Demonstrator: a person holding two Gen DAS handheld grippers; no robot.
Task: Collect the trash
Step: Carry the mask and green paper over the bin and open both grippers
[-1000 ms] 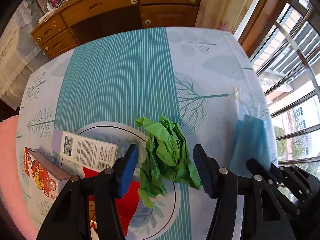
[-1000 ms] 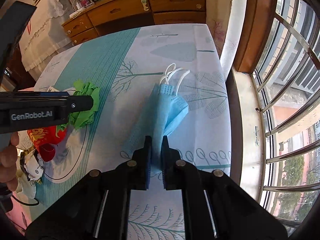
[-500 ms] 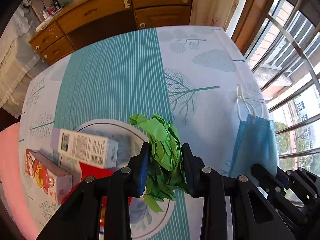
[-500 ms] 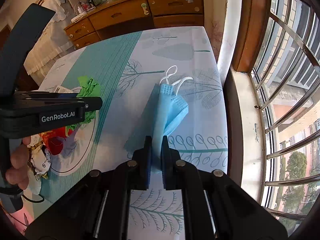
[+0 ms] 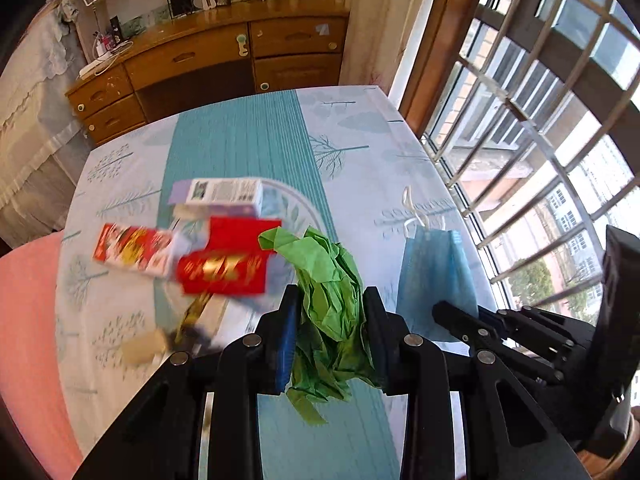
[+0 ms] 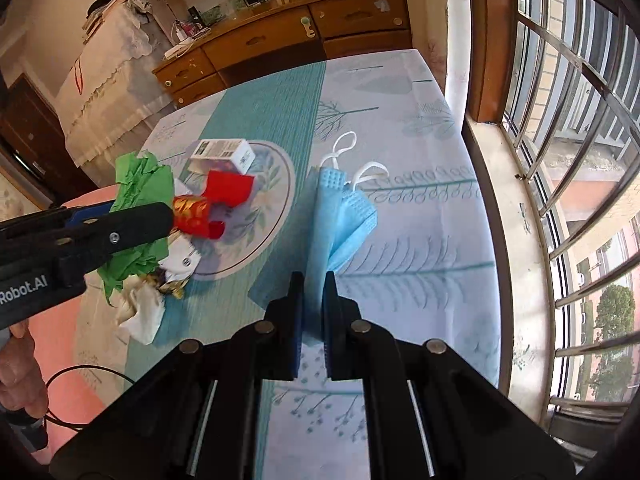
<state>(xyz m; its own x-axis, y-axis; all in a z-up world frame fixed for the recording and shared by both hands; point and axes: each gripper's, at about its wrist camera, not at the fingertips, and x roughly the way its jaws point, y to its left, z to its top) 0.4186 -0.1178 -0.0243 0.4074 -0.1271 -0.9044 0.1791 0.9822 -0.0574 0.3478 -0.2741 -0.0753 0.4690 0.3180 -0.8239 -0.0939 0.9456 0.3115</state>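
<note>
1. Your left gripper (image 5: pixel 330 330) has its jaws pinched on the crumpled green paper (image 5: pixel 326 292). The wad fills the gap between the two pads, bulging above the fingertips and trailing a strip below them, and it hangs clear of the tablecloth (image 5: pixel 248 148).
2. Your right gripper (image 6: pixel 313 292) has its jaws pressed nearly together on the blue face mask (image 6: pixel 340 212). The folded edge of the mask sits between the pads, the rest fans out ahead of the fingertips, and its white ear loops (image 6: pixel 344 144) are at the far end.
3. The left wrist view shows the mask hanging from the right gripper at the right of the frame, next to the barred window (image 5: pixel 540 128). It also shows a red carton (image 5: pixel 136 250) lying left of the red packet (image 5: pixel 228 256), blurred.
4. The right wrist view shows what the left one blurs: a crumpled white tissue (image 6: pixel 142 314) on the cloth near the round placemat (image 6: pixel 276 184), with a white box (image 6: pixel 222 152) and red wrappers piled on the mat.
5. That view also catches your left hand (image 6: pixel 18 372) at the frame's left edge, and the green paper held above the pile.
</note>
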